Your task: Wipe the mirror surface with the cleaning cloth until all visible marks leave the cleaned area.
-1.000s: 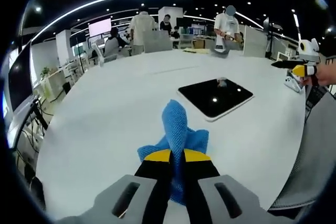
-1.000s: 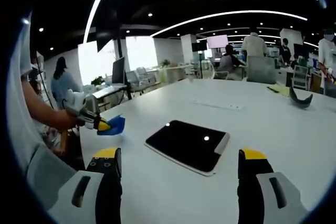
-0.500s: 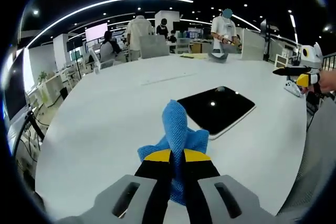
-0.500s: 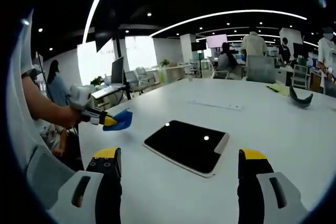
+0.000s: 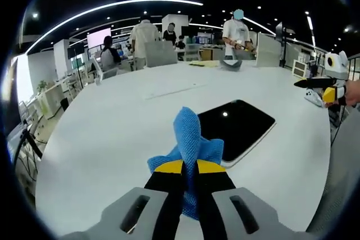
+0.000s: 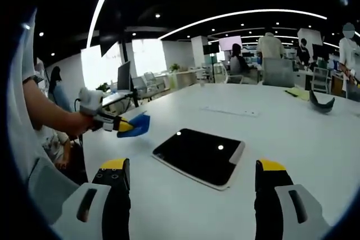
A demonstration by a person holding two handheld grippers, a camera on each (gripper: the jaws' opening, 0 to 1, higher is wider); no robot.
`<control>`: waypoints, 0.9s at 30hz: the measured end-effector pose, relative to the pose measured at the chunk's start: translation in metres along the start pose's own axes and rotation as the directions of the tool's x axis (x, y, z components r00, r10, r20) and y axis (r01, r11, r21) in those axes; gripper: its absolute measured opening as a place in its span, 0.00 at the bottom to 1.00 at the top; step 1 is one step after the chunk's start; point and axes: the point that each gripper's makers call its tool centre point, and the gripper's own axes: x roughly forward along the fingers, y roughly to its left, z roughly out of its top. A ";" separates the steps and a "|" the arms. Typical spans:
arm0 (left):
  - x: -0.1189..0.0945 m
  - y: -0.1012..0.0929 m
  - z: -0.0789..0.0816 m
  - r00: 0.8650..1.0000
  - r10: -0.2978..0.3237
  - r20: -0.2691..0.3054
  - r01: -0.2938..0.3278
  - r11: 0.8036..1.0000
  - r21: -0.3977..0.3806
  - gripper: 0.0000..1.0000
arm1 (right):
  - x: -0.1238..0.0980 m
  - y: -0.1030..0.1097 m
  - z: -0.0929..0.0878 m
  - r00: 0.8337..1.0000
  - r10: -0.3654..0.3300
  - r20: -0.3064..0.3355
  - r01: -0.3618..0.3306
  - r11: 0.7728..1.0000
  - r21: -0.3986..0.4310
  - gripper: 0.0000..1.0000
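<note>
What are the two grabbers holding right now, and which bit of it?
The left gripper is pinching the blue cleaning cloth by its lower, bunched part, the rest sticking up past the jaws. The right gripper holds nothing; its jaws stand wide apart.

Cleaning cloth (image 5: 191,144) bright blue, waffle-textured. Mirror (image 6: 198,155) glossy black, pale rim. Table (image 5: 112,122) plain white. Left gripper (image 5: 189,168) black w/ yellow tips; right gripper (image 6: 191,175) same.

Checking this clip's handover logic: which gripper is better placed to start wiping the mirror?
Left. The left gripper is shut on the blue cloth and points toward the mirror, seemingly close. The right gripper is open and holds nothing.
</note>
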 end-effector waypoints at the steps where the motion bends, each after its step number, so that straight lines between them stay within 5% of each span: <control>1: 0.002 -0.001 0.001 1.000 -0.003 0.001 0.003 1.000 0.000 0.04 | 0.000 0.000 0.000 1.000 -0.001 -0.001 0.001 1.000 0.002 0.92; 27: 0.057 0.002 0.029 0.999 -0.040 0.012 0.040 0.998 0.047 0.04 | 0.007 -0.009 -0.005 1.000 -0.019 -0.009 0.019 0.999 0.030 0.91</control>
